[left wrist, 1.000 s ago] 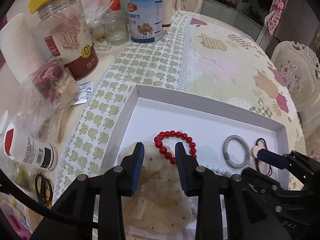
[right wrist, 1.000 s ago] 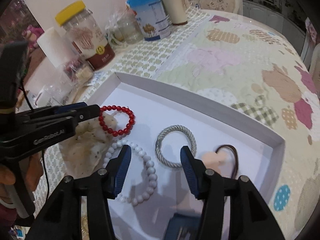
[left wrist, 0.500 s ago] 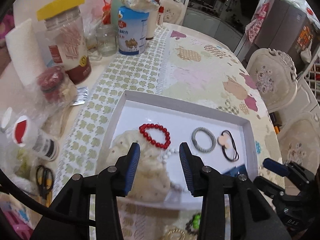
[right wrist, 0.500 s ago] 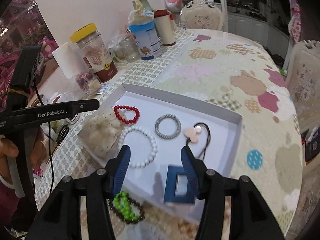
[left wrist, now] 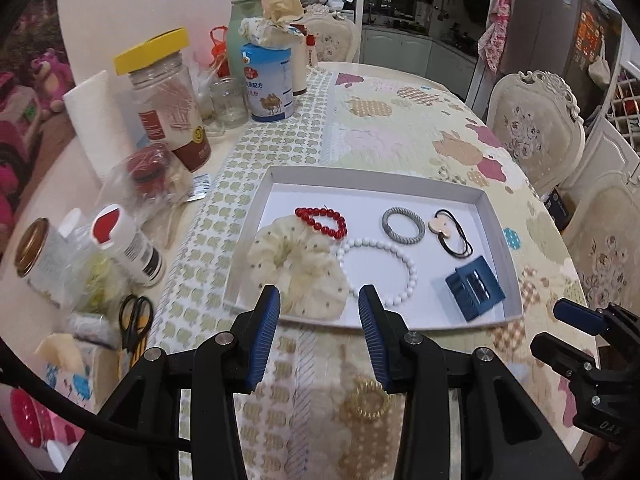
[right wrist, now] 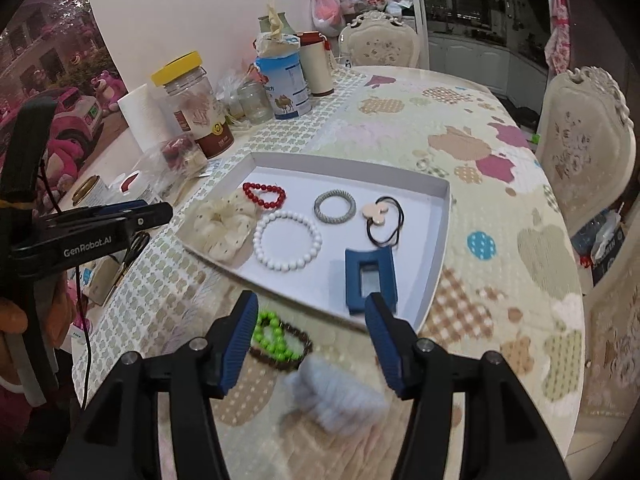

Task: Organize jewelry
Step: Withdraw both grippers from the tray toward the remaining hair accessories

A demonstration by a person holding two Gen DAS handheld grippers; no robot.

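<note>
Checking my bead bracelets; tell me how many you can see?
4: red and white in the tray; green and brown on the tablecloth before it. Others may be hidden.

Even indoor light, soft shadows; strong fisheye bending, dark corner vignette; motion blur along near counter [right wrist: 500,208] edge; background dim.

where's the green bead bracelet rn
In the right wrist view, the green bead bracelet lies on the tablecloth just outside the white tray's near edge, beside a brown bead bracelet.
</note>
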